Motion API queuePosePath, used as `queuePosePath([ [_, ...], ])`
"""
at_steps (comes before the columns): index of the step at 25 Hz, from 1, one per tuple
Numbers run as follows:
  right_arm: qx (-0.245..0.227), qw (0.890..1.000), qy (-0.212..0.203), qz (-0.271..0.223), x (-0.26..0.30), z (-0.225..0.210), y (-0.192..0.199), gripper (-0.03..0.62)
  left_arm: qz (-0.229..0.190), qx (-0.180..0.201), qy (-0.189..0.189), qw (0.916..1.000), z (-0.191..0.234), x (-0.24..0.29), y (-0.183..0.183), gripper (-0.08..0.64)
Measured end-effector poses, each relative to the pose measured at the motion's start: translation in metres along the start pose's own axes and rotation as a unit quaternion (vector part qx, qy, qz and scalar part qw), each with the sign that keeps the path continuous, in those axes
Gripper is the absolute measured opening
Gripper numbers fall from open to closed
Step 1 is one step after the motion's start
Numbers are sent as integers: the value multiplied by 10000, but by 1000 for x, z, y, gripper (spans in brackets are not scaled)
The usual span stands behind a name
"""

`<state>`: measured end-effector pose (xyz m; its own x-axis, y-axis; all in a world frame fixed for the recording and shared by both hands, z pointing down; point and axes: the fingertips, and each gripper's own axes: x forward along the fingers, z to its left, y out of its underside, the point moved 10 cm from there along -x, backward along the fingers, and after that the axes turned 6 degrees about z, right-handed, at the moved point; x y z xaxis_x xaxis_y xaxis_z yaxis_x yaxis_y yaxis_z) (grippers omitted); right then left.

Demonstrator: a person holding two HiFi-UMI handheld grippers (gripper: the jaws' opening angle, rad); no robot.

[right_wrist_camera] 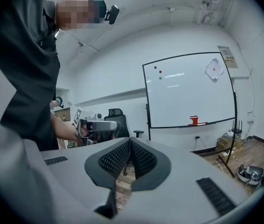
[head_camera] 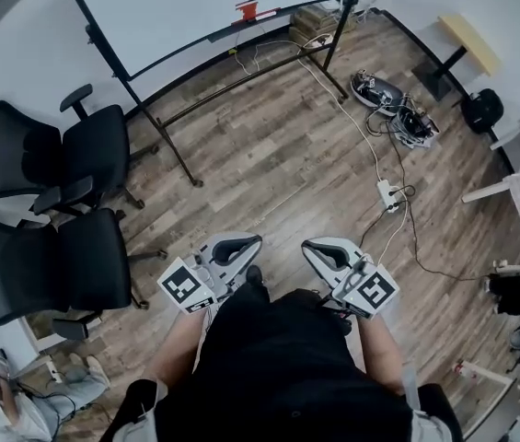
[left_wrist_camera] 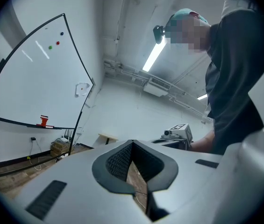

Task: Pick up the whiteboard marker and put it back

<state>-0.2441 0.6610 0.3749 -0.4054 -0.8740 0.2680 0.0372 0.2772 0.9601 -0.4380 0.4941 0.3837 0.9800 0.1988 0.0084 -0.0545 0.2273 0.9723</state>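
Observation:
The whiteboard (head_camera: 195, 7) stands at the far end of the room on a black frame. On its tray sits a red object (head_camera: 246, 9), with a thin pen-like piece (head_camera: 267, 13) beside it that could be the marker. That tray also shows in the right gripper view, red object (right_wrist_camera: 194, 120), and in the left gripper view, red object (left_wrist_camera: 43, 121). My left gripper (head_camera: 239, 245) and right gripper (head_camera: 318, 249) are held close to the person's body, far from the board. Both are shut with nothing between the pads (left_wrist_camera: 122, 160) (right_wrist_camera: 141, 157).
Two black office chairs (head_camera: 85, 155) (head_camera: 75, 261) stand at the left. A white cable runs across the wooden floor to a power strip (head_camera: 387, 193). Gear and cables (head_camera: 398, 109) lie at the right, near a wooden table (head_camera: 469, 40) and a black bag (head_camera: 482, 109).

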Motion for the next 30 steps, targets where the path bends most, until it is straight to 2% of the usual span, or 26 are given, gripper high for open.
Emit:
queuePosePath([
  [5,151,9998,82,-131,22,-45,-9,20,14,-118,-63,9999,51,14,-9,6],
  [12,52,9998,-114,-148,49,-130,-18,20,71,-95,-195,9997,113,59,-17,6],
  [17,154,9995,-255,-75,69,-221,-15,20,127,-33,-347,9993,170,116,-30,6],
  [21,-9,9993,-356,-87,76,-290,-37,20,95,66,-475,9988,214,162,-56,6],
  [27,27,9995,-202,-234,83,-393,-58,20,250,143,-626,9976,273,230,-85,6],
  [30,-30,9992,-336,-212,94,-432,-64,20,276,195,-735,9967,301,256,-97,6],
])
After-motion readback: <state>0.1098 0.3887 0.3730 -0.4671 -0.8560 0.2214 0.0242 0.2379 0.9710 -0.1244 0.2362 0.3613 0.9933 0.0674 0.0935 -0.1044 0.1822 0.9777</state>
